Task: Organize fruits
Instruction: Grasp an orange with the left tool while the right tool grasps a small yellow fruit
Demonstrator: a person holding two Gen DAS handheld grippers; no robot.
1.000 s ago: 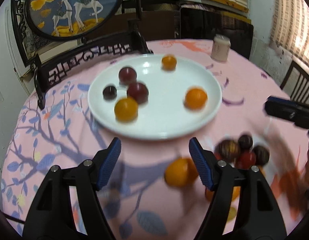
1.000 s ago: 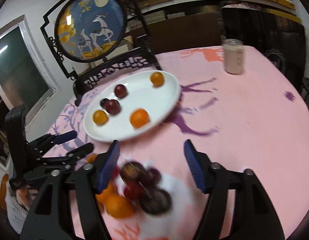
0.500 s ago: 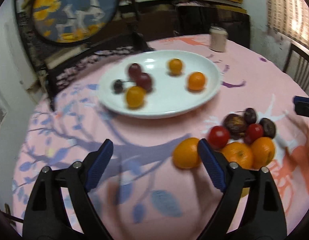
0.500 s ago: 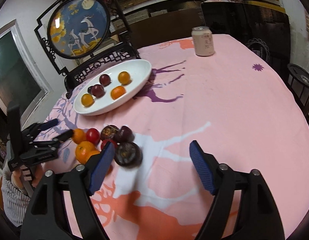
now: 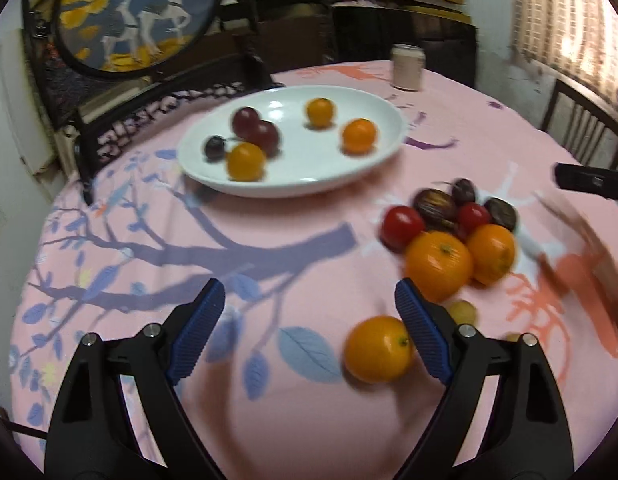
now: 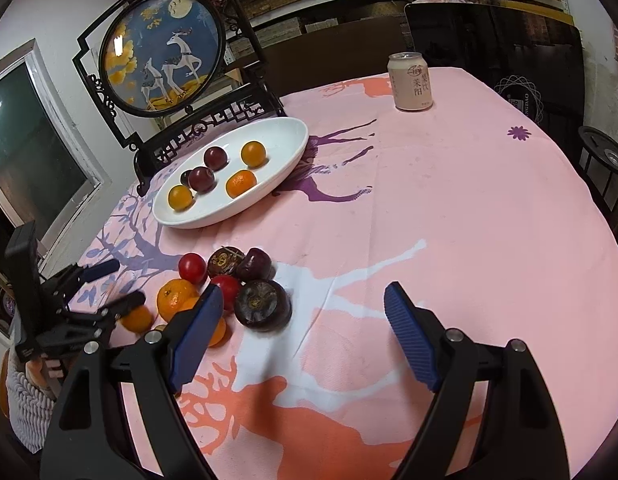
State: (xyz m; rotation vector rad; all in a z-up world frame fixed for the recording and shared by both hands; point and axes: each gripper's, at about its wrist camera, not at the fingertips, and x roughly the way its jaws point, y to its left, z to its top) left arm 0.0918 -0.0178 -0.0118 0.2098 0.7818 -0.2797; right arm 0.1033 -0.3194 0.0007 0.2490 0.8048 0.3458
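A white plate (image 5: 349, 176) (image 6: 293, 136) holds several oranges and dark plums. A loose pile of fruit lies on the pink cloth: oranges (image 5: 439, 265), a red tomato (image 5: 401, 226) (image 6: 192, 267) and dark purple fruits (image 6: 263, 306). One orange (image 5: 379, 349) lies apart, just inside my left gripper's right finger. My left gripper (image 5: 309, 334) is open and empty; it also shows in the right wrist view (image 6: 113, 284). My right gripper (image 6: 305, 338) is open and empty, to the right of the pile.
A drink can (image 6: 409, 82) stands at the table's far side. A framed round deer screen on a black stand (image 6: 163, 50) is behind the plate. A dark chair (image 5: 581, 120) is at the right edge.
Both grippers have pulled back toward the near side of the table. The pile and the lone orange now sit closer to my left gripper. Both stayed open.
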